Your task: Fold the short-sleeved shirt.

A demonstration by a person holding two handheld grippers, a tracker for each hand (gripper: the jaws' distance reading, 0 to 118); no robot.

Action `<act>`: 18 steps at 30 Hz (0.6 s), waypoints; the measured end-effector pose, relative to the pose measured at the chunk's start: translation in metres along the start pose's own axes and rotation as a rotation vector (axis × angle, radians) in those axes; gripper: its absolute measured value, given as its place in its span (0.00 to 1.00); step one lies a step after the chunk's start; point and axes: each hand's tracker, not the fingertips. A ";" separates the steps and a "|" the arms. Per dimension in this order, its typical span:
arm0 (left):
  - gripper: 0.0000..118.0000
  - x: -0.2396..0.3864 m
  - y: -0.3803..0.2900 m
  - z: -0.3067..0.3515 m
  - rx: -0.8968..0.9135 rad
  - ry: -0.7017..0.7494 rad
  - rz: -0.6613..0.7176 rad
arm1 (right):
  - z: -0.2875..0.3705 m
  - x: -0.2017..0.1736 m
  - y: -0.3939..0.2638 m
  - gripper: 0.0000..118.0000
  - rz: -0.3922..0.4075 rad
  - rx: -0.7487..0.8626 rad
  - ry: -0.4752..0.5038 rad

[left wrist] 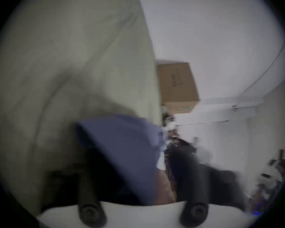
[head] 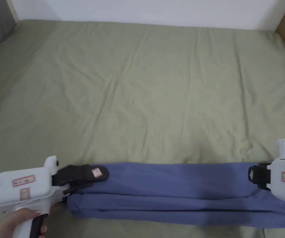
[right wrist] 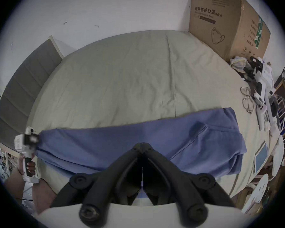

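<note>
Blue short-sleeved shirt (head: 182, 192) lies as a long folded band along the near edge of the bed (head: 145, 93). Left gripper (head: 86, 178) pinches its left end; right gripper (right wrist: 142, 145) fingers pressed together on the cloth. Advice: keep the band taut, ends level, before folding across.

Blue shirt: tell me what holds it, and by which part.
The left gripper grips one end of the shirt; the right gripper grips the opposite end.

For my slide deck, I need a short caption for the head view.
Left gripper and right gripper hold opposite ends of a folded blue shirt on a green-sheeted bed.
</note>
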 end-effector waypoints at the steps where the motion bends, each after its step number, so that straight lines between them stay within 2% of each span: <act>1: 0.08 -0.007 -0.006 -0.008 -0.008 0.137 -0.003 | -0.001 0.001 0.000 0.01 0.002 -0.002 -0.006; 2: 0.08 -0.021 -0.007 -0.010 -0.021 0.260 0.042 | 0.000 -0.001 -0.001 0.01 0.005 -0.005 -0.012; 3: 0.08 -0.021 -0.008 -0.005 0.033 0.064 0.124 | 0.000 -0.001 -0.001 0.01 0.011 -0.006 -0.018; 4: 0.07 -0.015 -0.006 -0.004 0.058 0.028 0.113 | -0.001 0.000 -0.001 0.01 0.010 -0.007 -0.018; 7: 0.07 0.005 -0.016 -0.006 0.057 0.182 -0.026 | 0.000 0.004 -0.001 0.01 -0.039 -0.013 0.011; 11: 0.07 0.067 -0.023 -0.001 0.030 0.515 -0.251 | 0.004 0.004 0.000 0.01 -0.032 -0.007 0.013; 14: 0.07 0.112 -0.032 0.013 0.145 0.683 -0.450 | 0.009 0.004 0.001 0.01 -0.020 0.006 0.017; 18: 0.07 0.137 -0.038 0.029 0.241 1.136 -0.629 | 0.014 0.005 0.000 0.01 -0.020 0.016 0.034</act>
